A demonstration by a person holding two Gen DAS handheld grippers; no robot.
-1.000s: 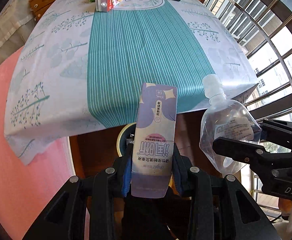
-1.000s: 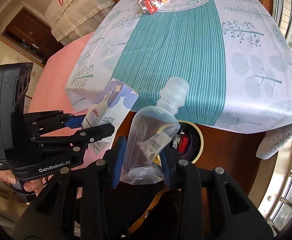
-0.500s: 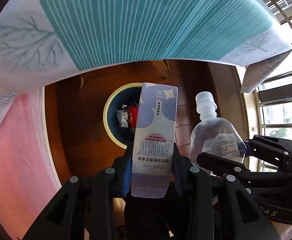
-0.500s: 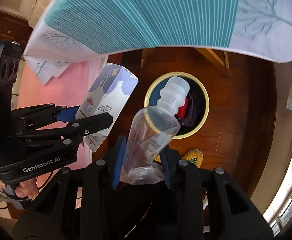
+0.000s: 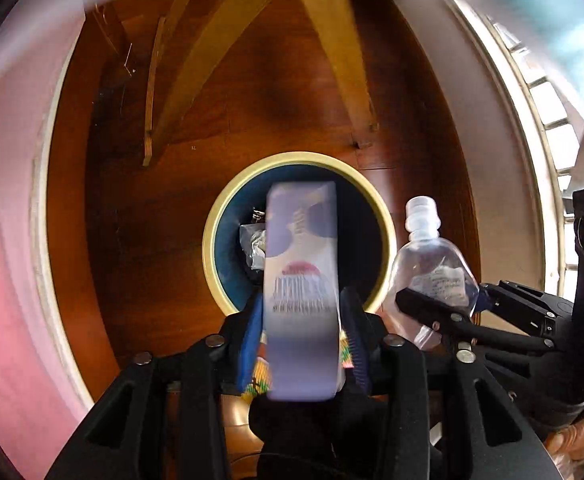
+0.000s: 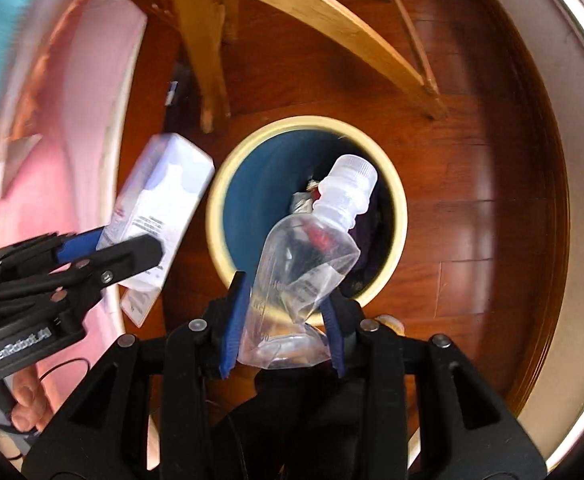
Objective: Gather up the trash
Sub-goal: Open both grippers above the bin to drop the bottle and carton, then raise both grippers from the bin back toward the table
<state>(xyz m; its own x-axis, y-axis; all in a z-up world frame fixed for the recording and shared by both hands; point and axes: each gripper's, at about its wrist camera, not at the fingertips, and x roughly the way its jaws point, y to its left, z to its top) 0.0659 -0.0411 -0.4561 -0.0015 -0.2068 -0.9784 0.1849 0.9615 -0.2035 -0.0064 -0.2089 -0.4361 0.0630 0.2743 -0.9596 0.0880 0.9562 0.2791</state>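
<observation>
A round bin with a cream rim (image 5: 212,240) and dark blue inside stands on the wooden floor right below both grippers. The jaws of my left gripper (image 5: 301,300) are opening. The purple and white carton (image 5: 299,280) is between them, blurred, with gaps showing beside both blue pads (image 5: 252,332). It hangs over the bin's mouth. My right gripper (image 6: 286,300) is shut on a crumpled clear plastic bottle (image 6: 311,248), cap pointing into the bin (image 6: 216,216). Its jaws are opening, and the pads (image 6: 236,312) still touch the bottle's base.
Trash (image 5: 254,244) lies inside the bin. Light wooden table legs (image 5: 331,60) stand just beyond it, under the blurred tablecloth edge. A pink floor area (image 5: 4,240) lies to the left and a window wall to the right. A hand (image 6: 20,396) holds the left gripper.
Both grippers have dropped from tabletop height to just over the bin, which now looks much larger. The left jaws have spread away from the carton, which has blurred. The bottle stays gripped.
</observation>
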